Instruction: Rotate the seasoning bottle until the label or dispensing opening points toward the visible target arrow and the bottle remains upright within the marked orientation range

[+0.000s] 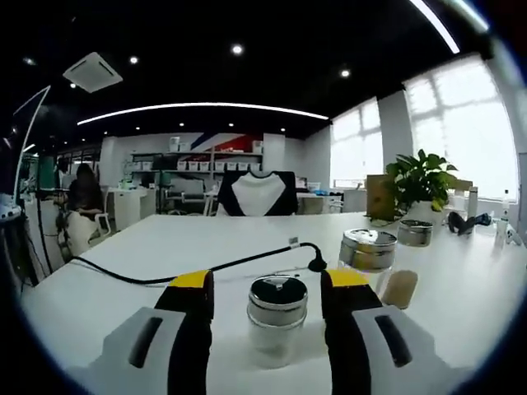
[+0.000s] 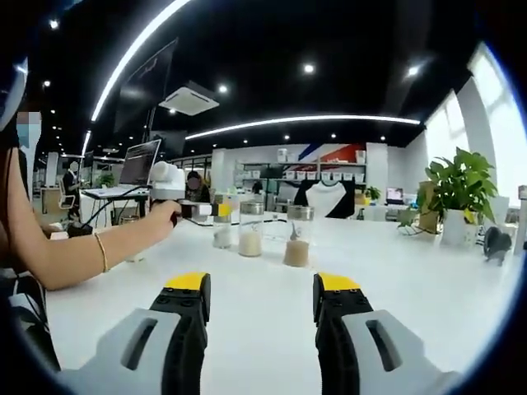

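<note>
In the left gripper view, the left gripper [image 1: 268, 292] stands with its yellow-tipped black jaws spread apart on either side of a small clear glass seasoning bottle with a shiny metal screw cap [image 1: 277, 319]. The bottle stands upright on the white table [image 1: 189, 247], between the jaws, and neither jaw visibly touches it. Just beyond and to the right of that gripper stands a second clear jar with a metal lid [image 1: 367, 251], and a third similar jar [image 1: 414, 233] sits farther off near a potted green plant [image 1: 422, 183]. A black cable [image 1: 165, 276] lies across the table past the jaws.

In the right gripper view, the right gripper [image 2: 260, 292] is likewise spread open over bare table, holding nothing; well ahead of it the person's hand [image 2: 162, 216] holds the other tool beside the jars.

I judge the bottle rigid, smooth and fairly light, so it may slip or tip if pinched high. The glass body below the cap looks the best place to grip, low enough to keep it upright while turning. No target arrow or label can be made out.
</note>
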Demonstrator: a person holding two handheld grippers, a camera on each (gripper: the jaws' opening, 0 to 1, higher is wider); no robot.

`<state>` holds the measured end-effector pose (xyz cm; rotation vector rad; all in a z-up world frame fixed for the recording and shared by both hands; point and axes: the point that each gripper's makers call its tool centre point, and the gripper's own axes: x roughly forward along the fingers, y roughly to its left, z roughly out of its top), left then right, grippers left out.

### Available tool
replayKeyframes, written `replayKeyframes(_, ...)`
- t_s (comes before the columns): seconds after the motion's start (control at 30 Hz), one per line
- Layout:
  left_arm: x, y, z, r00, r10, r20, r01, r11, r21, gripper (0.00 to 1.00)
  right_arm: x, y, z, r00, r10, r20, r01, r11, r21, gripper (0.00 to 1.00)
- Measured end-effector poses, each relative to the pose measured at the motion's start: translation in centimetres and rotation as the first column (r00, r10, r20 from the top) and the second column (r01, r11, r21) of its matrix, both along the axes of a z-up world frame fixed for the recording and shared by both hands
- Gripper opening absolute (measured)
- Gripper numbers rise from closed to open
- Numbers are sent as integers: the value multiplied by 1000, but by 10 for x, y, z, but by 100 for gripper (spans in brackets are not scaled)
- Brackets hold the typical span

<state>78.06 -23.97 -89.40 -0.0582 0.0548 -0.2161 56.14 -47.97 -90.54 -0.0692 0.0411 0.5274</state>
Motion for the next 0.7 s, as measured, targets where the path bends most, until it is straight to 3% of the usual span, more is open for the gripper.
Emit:
replayKeyframes(0.27, 15, -4, -9, 999, -38, -14, 38, 999, 21, 50, 2, 4, -3, 1000, 4, -3, -4, 1000, -29, 48)
replayKeyframes(0.33, 18, -10, -8, 995, -97, 2, 96, 993, 61, 48, 2, 4, -2, 1000, 4, -2, -4, 1000, -31, 48)
replayKeyframes(0.7, 29, -6, -12, 990, -140, 17, 140, 990, 0, 35, -1, 3, -7, 1000, 1, -13, -2, 999, -53, 47)
